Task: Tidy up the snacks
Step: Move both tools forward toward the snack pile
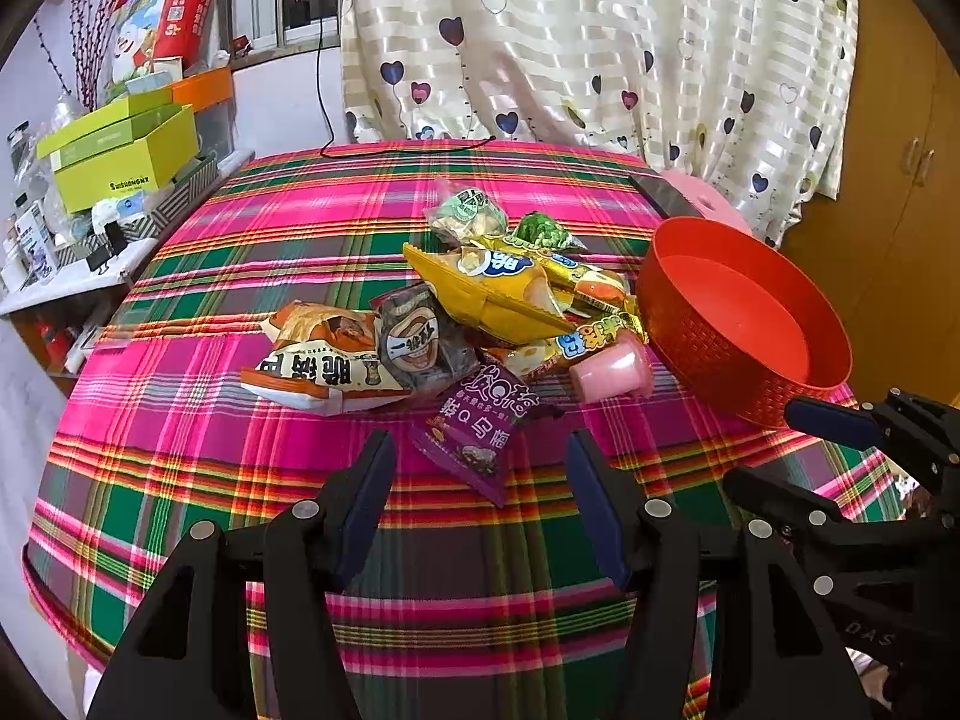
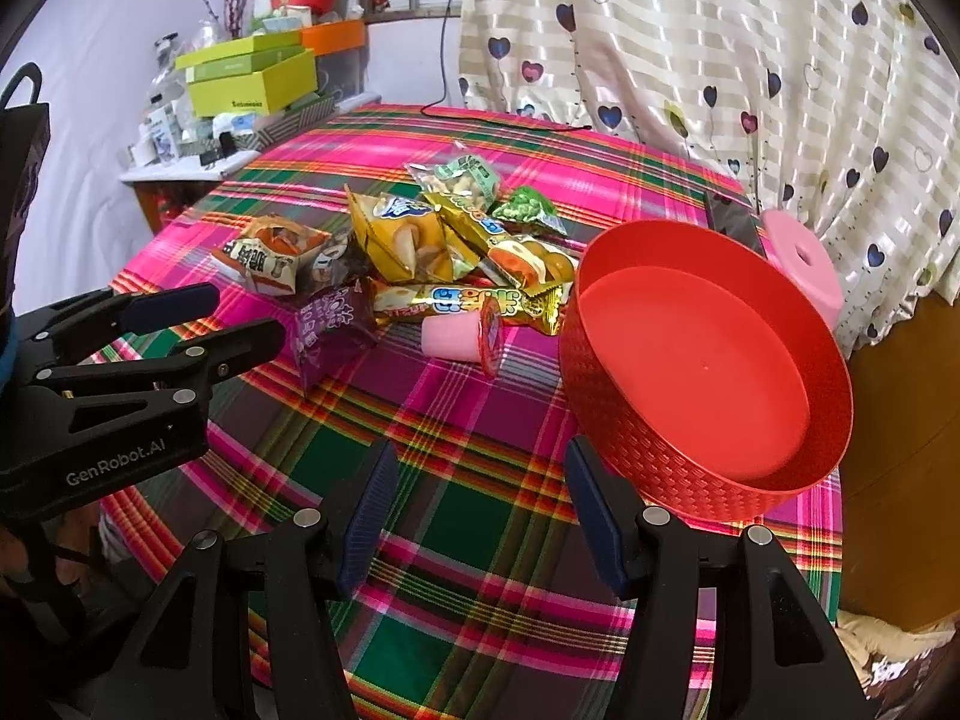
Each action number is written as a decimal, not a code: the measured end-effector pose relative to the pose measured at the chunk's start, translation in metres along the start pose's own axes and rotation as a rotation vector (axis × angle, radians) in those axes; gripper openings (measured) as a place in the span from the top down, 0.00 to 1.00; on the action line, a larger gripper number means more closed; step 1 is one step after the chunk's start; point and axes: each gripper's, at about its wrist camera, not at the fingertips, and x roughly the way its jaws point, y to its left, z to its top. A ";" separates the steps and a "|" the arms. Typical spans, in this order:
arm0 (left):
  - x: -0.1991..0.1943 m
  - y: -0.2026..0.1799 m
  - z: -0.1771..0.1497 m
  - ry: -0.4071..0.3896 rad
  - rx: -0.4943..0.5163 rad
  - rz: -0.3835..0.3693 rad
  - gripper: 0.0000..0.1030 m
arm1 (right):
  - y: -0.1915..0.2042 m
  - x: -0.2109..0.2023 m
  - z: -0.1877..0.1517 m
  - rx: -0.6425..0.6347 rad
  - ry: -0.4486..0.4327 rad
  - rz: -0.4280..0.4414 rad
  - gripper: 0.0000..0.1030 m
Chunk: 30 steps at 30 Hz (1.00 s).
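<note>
The body of the left gripper (image 2: 240, 324) bore "GenRobot.AI" in white in the right wrist view. A purple snack packet (image 1: 474, 432) carried "Q" among Chinese characters. A yellow-green box (image 1: 123, 165) showed dark lettering, too small to read with certainty. A gold wrapper (image 2: 456, 303) showed blue Chinese characters.

Both views are bright and evenly lit, colours saturated. Glare streaks the curtain (image 1: 600, 48) and shiny wrappers (image 2: 456, 294). Fisheye bends the edges, corners black; shadows soft, focus sharp.
</note>
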 end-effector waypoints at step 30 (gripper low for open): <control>0.013 0.019 0.003 0.015 -0.056 -0.011 0.42 | -0.002 0.015 0.014 -0.012 0.001 0.026 0.45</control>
